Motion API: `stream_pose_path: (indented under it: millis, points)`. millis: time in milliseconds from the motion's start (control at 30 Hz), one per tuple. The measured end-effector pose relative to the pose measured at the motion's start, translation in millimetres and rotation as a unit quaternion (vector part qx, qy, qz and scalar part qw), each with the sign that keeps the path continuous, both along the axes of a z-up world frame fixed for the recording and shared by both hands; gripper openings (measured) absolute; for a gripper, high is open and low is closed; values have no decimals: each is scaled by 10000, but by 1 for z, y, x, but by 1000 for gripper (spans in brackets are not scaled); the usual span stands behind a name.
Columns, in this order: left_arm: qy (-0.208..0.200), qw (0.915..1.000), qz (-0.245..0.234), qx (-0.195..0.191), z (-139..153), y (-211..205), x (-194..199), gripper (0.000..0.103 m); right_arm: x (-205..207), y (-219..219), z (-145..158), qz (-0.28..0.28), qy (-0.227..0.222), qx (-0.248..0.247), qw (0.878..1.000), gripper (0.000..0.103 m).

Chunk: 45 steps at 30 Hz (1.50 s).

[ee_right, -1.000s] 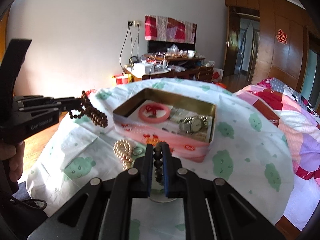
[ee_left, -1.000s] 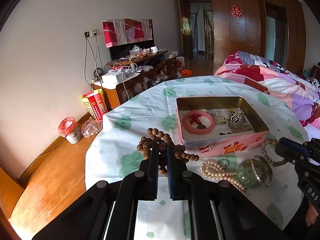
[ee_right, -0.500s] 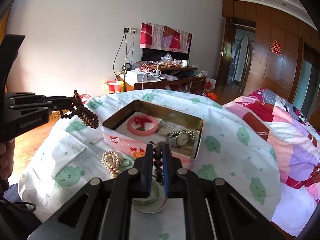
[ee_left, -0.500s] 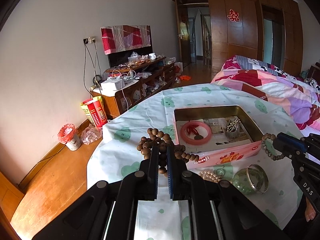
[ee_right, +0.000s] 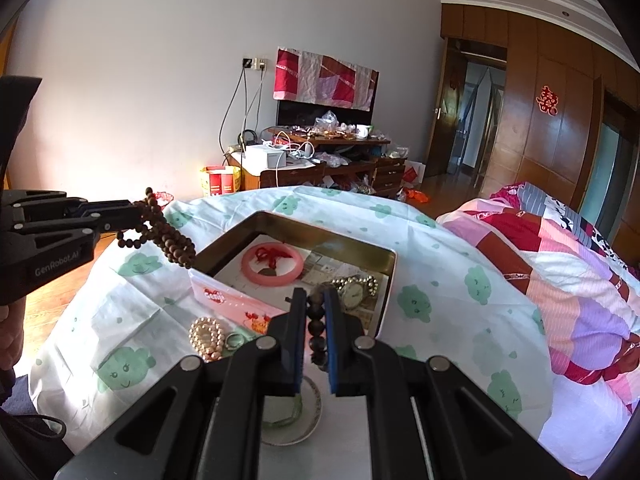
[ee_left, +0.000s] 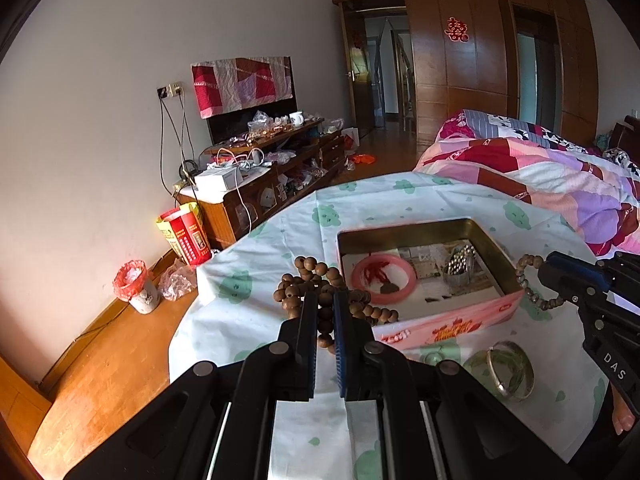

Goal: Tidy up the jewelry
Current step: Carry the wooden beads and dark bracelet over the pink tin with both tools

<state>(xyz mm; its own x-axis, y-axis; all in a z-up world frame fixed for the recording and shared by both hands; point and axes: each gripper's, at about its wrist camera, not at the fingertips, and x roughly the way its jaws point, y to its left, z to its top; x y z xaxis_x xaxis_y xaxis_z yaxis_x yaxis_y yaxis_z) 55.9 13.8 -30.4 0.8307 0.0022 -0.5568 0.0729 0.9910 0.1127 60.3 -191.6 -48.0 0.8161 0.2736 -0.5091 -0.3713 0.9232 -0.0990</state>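
My left gripper (ee_left: 325,300) is shut on a long brown wooden bead necklace (ee_left: 308,280) and holds it in the air beside the left end of the pink tin box (ee_left: 452,322); the necklace also shows in the right wrist view (ee_right: 168,236). My right gripper (ee_right: 316,300) is shut on a dark bead bracelet (ee_right: 317,328), also seen in the left wrist view (ee_left: 528,284), and holds it above the tin's near right corner. The tin (ee_right: 224,300) holds a pink bangle (ee_right: 274,266) and a metal watch (ee_right: 354,290).
On the cloth-covered table (ee_right: 440,280) in front of the tin lie a pearl bracelet (ee_right: 206,336), a small ring (ee_right: 234,340) and a green bangle with a silver one (ee_left: 502,368). A bed with a patchwork quilt (ee_right: 560,280) stands at the right. A cluttered TV cabinet (ee_left: 256,184) is beyond.
Both grippers have risen with their bead strings and drawn back a little. The right gripper's bracelet has come up off the table and now hangs over the tin's corner.
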Motion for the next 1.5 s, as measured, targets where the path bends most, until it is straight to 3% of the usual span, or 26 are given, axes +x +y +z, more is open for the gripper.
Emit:
stream_pose_path:
  millis: [667, 1500]
  points:
    - [-279, 9990, -158, 323, 23, -26, 44, 7, 45, -1, 21, -76, -196, -40, 9998, 10]
    - [-108, 9977, -176, 651, 2, -48, 92, 7, 86, 4, 3, -195, -25, -197, 9996, 10]
